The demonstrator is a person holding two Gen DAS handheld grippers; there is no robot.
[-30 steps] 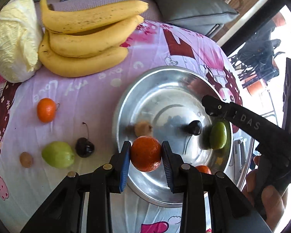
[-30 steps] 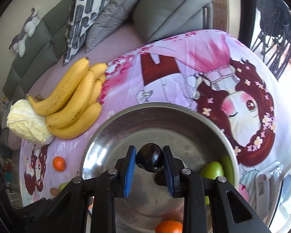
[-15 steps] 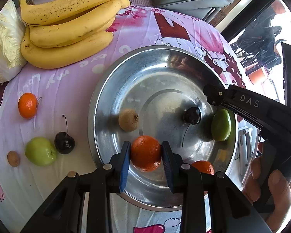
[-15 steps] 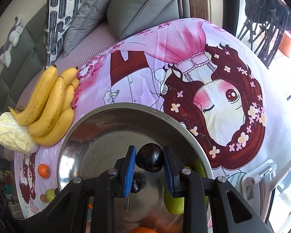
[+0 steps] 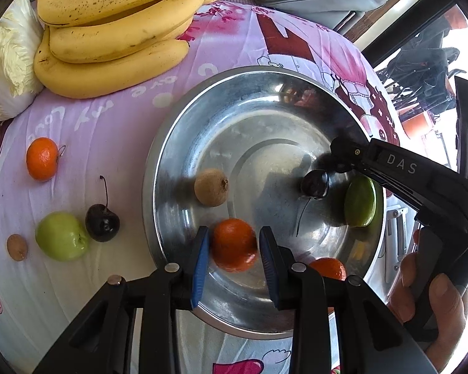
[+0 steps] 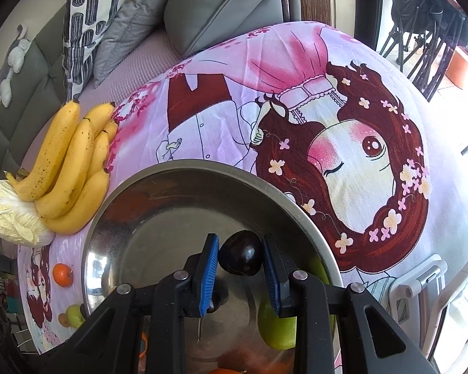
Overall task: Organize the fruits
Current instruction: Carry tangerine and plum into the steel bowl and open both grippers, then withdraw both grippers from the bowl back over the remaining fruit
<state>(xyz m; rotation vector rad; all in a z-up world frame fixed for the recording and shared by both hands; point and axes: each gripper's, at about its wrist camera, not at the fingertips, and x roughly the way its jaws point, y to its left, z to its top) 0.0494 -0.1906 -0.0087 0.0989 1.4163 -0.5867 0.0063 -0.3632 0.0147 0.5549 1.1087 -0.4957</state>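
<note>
A steel bowl [image 5: 177, 143] sits on a pink cartoon cloth. My left gripper [image 5: 234, 246] has just parted around an orange mandarin [image 5: 232, 244] over the bowl's near side. In the bowl lie a brown kiwi-like fruit [image 5: 211, 187], a dark cherry [image 5: 315, 184], a green fruit [image 5: 360, 201] and another mandarin [image 5: 329, 268]. My right gripper [image 6: 240, 257] has parted slightly around a dark plum [image 6: 241, 257] above the bowl [image 6: 296, 199]; it shows in the left wrist view [image 5: 343, 151].
Left of the bowl lie bananas [image 5: 109, 40], a pale cabbage [image 5: 6, 71], a mandarin [image 5: 42, 158], a cherry [image 5: 102, 222], a green apple [image 5: 60, 235] and a small brown fruit [image 5: 16, 247]. Grey cushions [image 6: 227, 3] stand behind. A white stand [image 6: 421, 283] is at the right.
My left gripper carried the mandarin over the bowl and its jaws widened, a gap showing on each side. My right gripper's jaws also loosened around the plum as it moved right.
</note>
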